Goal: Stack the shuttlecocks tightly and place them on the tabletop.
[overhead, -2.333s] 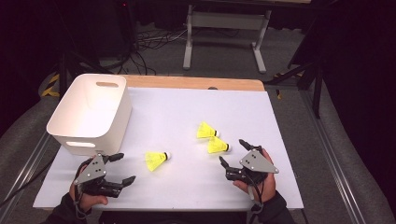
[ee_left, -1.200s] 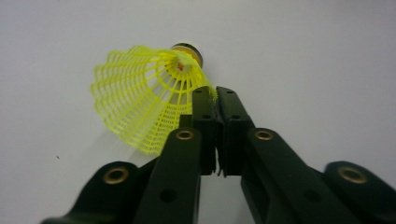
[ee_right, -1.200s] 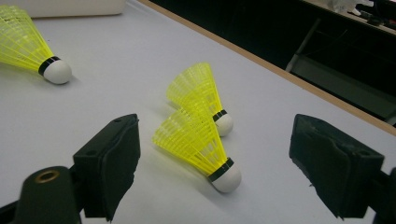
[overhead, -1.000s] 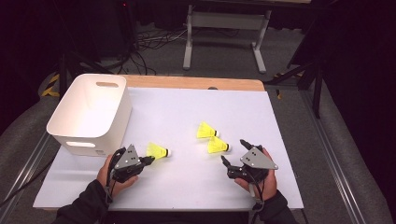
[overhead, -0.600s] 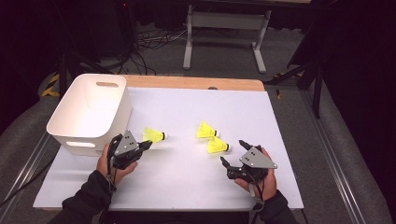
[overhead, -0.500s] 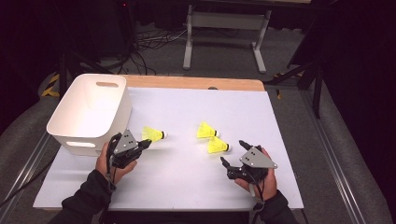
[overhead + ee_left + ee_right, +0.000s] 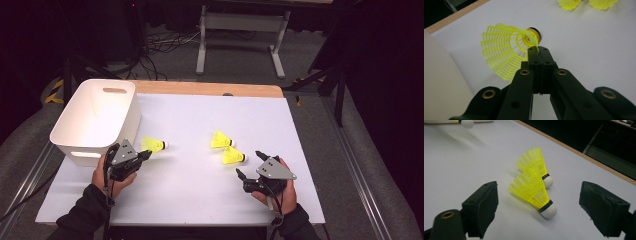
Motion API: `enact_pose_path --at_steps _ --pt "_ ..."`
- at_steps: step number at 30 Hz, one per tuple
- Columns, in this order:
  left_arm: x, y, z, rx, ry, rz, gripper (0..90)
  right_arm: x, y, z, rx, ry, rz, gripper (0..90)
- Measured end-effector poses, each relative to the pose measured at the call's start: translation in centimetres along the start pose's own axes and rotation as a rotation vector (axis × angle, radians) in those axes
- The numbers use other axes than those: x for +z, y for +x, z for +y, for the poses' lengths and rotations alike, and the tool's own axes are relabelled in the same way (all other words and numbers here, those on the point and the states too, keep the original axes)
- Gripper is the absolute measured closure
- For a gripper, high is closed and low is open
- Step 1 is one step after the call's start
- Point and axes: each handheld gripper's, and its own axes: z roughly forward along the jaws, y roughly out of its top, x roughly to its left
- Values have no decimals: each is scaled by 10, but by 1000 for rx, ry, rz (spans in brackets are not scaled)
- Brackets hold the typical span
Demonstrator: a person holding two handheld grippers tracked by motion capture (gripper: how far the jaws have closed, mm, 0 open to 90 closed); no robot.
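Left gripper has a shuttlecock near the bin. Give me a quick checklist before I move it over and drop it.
1. Left gripper shut on the held shuttlecock: ok, jaws pinch the skirt mesh near the cork.
2. Grip security: cannot tell, only a thin edge of mesh is pinched.
3. White bin open and beside the left gripper: ok.
4. Shuttlecock above the bin rim: not ok, it is outside the bin, beside its near corner.
5. Right gripper open: ok.
6. Two shuttlecocks left on the table before the right gripper: ok.
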Motion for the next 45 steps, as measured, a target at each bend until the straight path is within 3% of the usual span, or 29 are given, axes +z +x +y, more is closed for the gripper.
enact_pose_path --at_steps 5,28,32,45 --pt "4 -2 0 16 21 -4 897 1 0 0 -1 7 4 163" --pt "6 2 -4 3 47 -9 883 3 -1 -2 -5 22 9 158" --pt "8 2 -3 16 60 -3 885 3 -1 -2 -5 23 8 158" --pt "14 5 8 34 49 12 873 5 -1 -3 -7 35 13 154"
